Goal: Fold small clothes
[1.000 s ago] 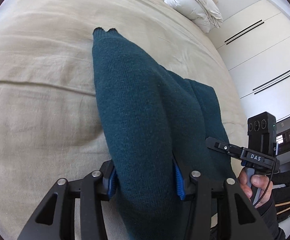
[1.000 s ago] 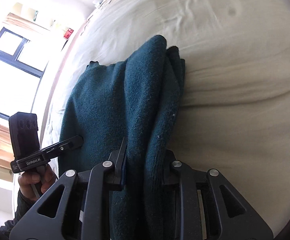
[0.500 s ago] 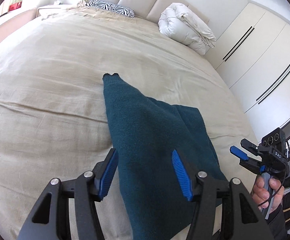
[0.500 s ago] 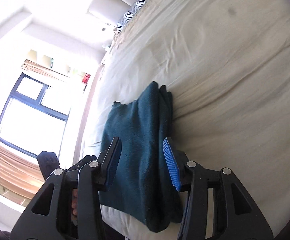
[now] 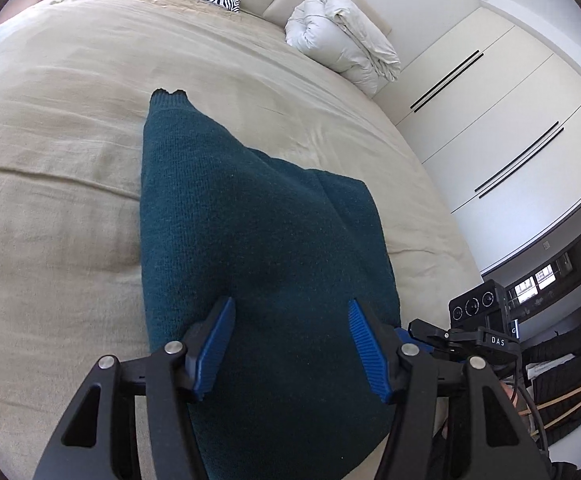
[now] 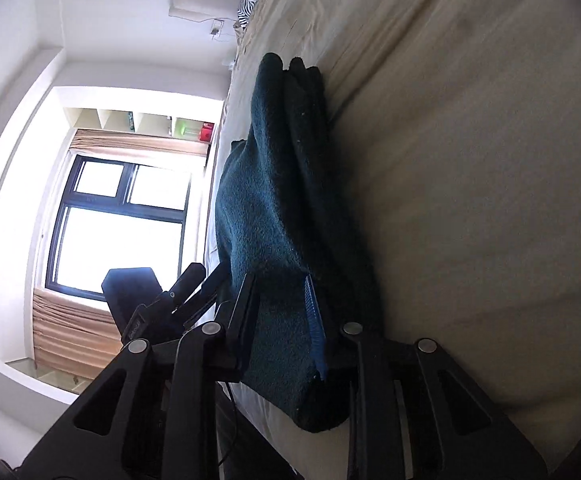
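I see a dark teal knit sweater (image 5: pixel 258 240), thick and fuzzy, folded into a long tapering bundle on the beige, lightly creased bed (image 5: pixel 50 200). My left hand-held gripper (image 5: pixel 290 344) hovers low over its near end, ribbed blue pads spread wide with nothing between them. My right hand-held gripper (image 6: pixel 280 320), rolled sideways, has its jaws pinched onto the sweater's stacked layers at the bed's edge.
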The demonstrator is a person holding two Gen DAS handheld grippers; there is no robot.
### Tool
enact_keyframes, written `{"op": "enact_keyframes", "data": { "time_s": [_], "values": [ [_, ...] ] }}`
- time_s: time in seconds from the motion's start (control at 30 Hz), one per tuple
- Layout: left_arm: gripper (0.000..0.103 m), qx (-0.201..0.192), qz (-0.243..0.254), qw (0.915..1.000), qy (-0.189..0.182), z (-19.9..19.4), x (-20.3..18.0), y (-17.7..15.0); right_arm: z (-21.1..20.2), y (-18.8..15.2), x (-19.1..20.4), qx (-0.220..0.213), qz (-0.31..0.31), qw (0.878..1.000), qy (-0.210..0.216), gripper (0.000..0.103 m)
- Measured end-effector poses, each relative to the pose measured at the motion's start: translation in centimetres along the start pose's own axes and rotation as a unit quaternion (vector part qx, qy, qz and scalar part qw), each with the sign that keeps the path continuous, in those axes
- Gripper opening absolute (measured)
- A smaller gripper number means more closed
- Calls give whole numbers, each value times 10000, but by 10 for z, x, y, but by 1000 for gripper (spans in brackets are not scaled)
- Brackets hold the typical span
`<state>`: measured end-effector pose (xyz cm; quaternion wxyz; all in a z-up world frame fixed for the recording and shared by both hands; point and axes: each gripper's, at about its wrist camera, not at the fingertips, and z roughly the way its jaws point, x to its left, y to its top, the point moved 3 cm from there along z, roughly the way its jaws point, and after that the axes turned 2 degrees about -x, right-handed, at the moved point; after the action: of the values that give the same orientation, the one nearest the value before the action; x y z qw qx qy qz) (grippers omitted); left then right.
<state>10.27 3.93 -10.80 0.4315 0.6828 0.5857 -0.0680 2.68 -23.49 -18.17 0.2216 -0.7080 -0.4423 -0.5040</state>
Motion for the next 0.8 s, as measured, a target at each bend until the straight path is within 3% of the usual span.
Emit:
{"op": "enact_keyframes", "data": {
  "time_s": [0.1, 0.2, 0.33, 0.5, 0.6, 0.67, 0.8],
  "values": [
    [61, -210, 120, 9997, 22, -19, -15, 6, -13, 3, 22, -136, -320, 9993, -100, 24],
    [70, -350, 311, 9989, 94, -25, -26, 25, -12, 15, 47, -191, -526, 9984, 18, 25],
    [70, -248, -66, 9997, 51, 0, -12, 55, 19, 43, 62, -72, -604, 9981, 2, 25],
    [68, 82, -317, 9994, 121, 37, 14, 53, 55, 68, 39, 66, -457, 9973, -565, 24],
    [68, -41, -202, 9998, 47, 34, 14, 49, 57, 70, 24, -3, -271, 9993, -275, 24],
    [67, -118, -168, 9998, 46, 29, 13, 48, 46, 67, 27, -111, -371, 9985, -380, 24],
    [72, -469, 370, 9959, 685, -3, -9, 38, 18, 55, 48, -427, -900, 9895, -1045, 26]
  ]
}}
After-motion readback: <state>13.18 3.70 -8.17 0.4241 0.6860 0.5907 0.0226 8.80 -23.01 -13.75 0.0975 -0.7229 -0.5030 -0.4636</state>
